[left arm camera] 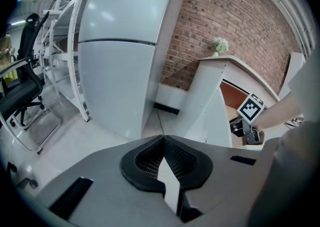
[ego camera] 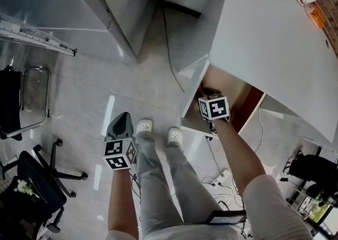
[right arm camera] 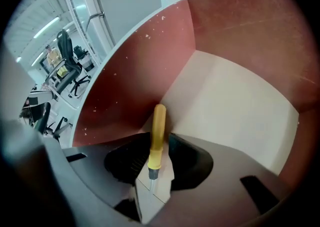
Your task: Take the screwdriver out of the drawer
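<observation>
The task is in its early middle part, as far as I can judge. The drawer [right arm camera: 235, 106] under the white table [ego camera: 269, 48] is already standing open, so the opening step is done. The person is reaching the right gripper [ego camera: 209, 100] down into it. The screwdriver [right arm camera: 158, 136], with a yellow handle and a thin metal shaft, is lying on the pale bottom of the drawer, close to the corner where the reddish-brown side wall is meeting the bottom.

In the right gripper view, the handle is sitting exactly between the two fingers [right arm camera: 190, 158], and its shaft is pointing toward the camera. The fingers are standing at a medium width around the handle, one on each side. A thin gap is still showing beside the handle, so I am judging that they are framing it and not yet pressing on it.

The left gripper [ego camera: 122, 121] is hanging low beside the person's left leg, well apart from the drawer and over the floor. Its fingers [left arm camera: 145, 161] are meeting at the tips and are carrying nothing, so it is taking no part in the work now.

What is left, in my judgement: closing the right fingers firmly on the yellow handle, then lifting the screwdriver up and bringing it out of the drawer.
</observation>
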The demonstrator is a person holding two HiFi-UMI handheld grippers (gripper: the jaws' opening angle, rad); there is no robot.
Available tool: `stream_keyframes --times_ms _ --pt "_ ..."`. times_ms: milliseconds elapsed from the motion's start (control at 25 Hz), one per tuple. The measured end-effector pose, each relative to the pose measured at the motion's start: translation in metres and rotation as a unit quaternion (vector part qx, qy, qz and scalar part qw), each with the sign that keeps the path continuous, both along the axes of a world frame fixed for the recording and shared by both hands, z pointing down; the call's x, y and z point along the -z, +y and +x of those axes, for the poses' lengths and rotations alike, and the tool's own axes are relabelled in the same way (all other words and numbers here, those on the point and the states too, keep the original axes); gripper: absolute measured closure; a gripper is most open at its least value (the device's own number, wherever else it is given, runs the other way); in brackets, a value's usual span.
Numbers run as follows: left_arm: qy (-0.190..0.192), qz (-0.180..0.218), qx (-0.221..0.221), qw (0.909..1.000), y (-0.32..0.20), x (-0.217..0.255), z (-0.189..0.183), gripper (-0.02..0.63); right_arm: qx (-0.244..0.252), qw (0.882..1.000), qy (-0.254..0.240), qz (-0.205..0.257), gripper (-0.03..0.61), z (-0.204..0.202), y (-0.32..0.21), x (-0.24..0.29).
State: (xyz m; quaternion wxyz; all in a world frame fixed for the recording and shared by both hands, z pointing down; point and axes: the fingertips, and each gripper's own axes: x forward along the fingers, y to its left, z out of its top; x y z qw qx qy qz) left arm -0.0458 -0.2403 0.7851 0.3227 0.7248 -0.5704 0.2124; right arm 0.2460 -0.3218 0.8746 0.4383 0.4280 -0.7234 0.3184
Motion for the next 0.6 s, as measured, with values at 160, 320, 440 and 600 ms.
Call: stream_keyframes --times_ms 160,320,440,600 --pt "0.003 -0.003 -0.005 1.0 0.002 -0.001 0.001 0.603 0.031 0.999 0.013 0.0 0.506 -0.005 0.004 -0.001" --pt "0.002 -0.002 -0.009 1.0 0.002 0.001 0.001 0.603 0.034 0.999 0.018 0.006 0.508 -0.005 0.005 0.004" --pt "0.0 0.0 -0.012 0.9999 0.003 0.005 0.001 0.603 0.031 0.999 0.009 0.001 0.508 -0.005 0.009 0.009" --pt "-0.003 0.004 -0.013 0.9999 0.002 0.014 0.0 0.603 0.026 1.0 -0.004 0.001 0.508 -0.005 0.011 0.022"
